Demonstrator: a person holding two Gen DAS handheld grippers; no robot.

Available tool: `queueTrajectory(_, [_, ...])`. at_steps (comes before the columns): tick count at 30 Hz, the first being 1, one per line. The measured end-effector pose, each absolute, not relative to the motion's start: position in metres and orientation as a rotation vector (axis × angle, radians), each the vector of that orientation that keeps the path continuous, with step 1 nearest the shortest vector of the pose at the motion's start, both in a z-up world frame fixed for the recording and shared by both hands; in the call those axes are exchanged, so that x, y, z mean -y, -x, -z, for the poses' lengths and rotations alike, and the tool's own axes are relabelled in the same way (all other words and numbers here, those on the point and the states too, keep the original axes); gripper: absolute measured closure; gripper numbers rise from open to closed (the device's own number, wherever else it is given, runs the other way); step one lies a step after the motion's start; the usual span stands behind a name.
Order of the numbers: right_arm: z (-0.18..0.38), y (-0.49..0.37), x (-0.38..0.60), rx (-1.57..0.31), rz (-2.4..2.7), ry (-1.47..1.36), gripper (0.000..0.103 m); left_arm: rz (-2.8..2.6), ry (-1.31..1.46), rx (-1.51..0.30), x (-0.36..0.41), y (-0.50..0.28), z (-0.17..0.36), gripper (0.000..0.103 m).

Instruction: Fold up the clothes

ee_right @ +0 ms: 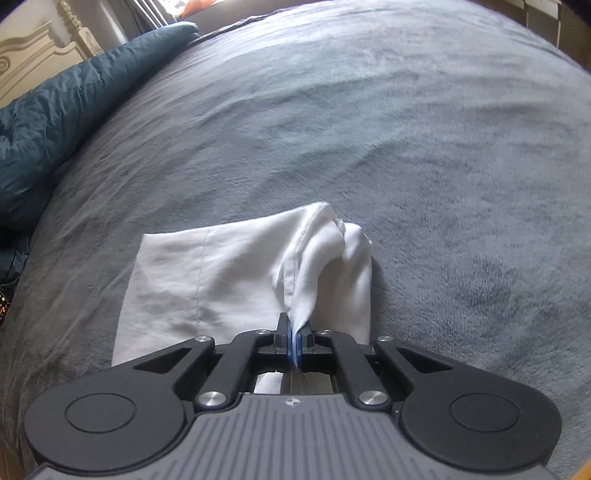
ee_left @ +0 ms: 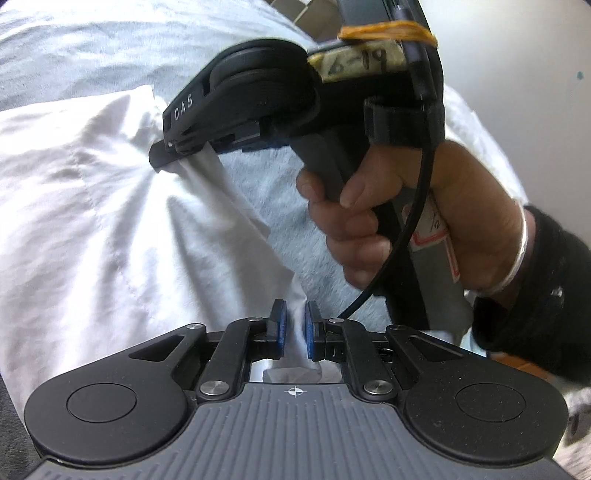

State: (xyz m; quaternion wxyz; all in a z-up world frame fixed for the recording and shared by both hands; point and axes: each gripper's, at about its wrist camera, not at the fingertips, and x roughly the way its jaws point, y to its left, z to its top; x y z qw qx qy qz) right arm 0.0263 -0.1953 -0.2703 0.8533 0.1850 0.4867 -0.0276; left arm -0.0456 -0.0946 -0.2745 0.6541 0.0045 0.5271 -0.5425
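A white cloth garment (ee_left: pixel 92 206) lies on a grey fleece blanket (ee_right: pixel 369 129). In the left wrist view my left gripper (ee_left: pixel 294 325) has its blue pads a little apart with a fold of the white cloth between them. In the same view my right gripper (ee_left: pixel 177 147) is ahead, held by a hand, pinching an edge of the cloth. In the right wrist view my right gripper (ee_right: pixel 294 339) is shut on a bunched corner of the white cloth (ee_right: pixel 240 266), which is lifted into a ridge above the flat part.
A dark teal quilt (ee_right: pixel 55 122) lies along the bed's left side, with an ornate cream headboard (ee_right: pixel 29 62) behind it. A checkered floor (ee_left: pixel 314 14) shows beyond the bed's far edge. The person's hand (ee_left: pixel 424 214) with a silver bangle is close to my left gripper.
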Motion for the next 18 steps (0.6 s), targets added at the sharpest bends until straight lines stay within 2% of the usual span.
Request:
queueTrajectory(4, [0.288, -0.024, 0.203, -1.045, 0.047, -0.398, 0.099, 1.208, -0.029, -1.235, 0.101, 0.050, 0.276, 0.073])
queueTrajectory(9, [0.304, -0.022, 0.215, -1.054, -0.003, -0.456, 0.096, 1.145, 0.094, -1.263, 0.087, 0.041, 0.260, 0.064])
queueTrajectory(11, [0.303, -0.020, 0.223, -1.044, -0.029, -0.497, 0.086, 1.123, 0.168, -1.260, 0.058, 0.021, 0.256, 0.059])
queueTrajectory(13, [0.297, -0.013, 0.229, -1.019, -0.040, -0.524, 0.062, 1.118, 0.233, -1.255, 0.002, 0.015, 0.257, 0.055])
queueTrajectory(15, [0.284, -0.001, 0.233, -0.982, -0.021, -0.515, 0.050, 1.120, 0.276, -1.239, -0.022, 0.004, 0.253, 0.054])
queueTrajectory(18, [0.262, 0.026, 0.242, -0.943, 0.031, -0.504, 0.050, 1.129, 0.309, -1.220, -0.039, -0.011, 0.246, 0.054])
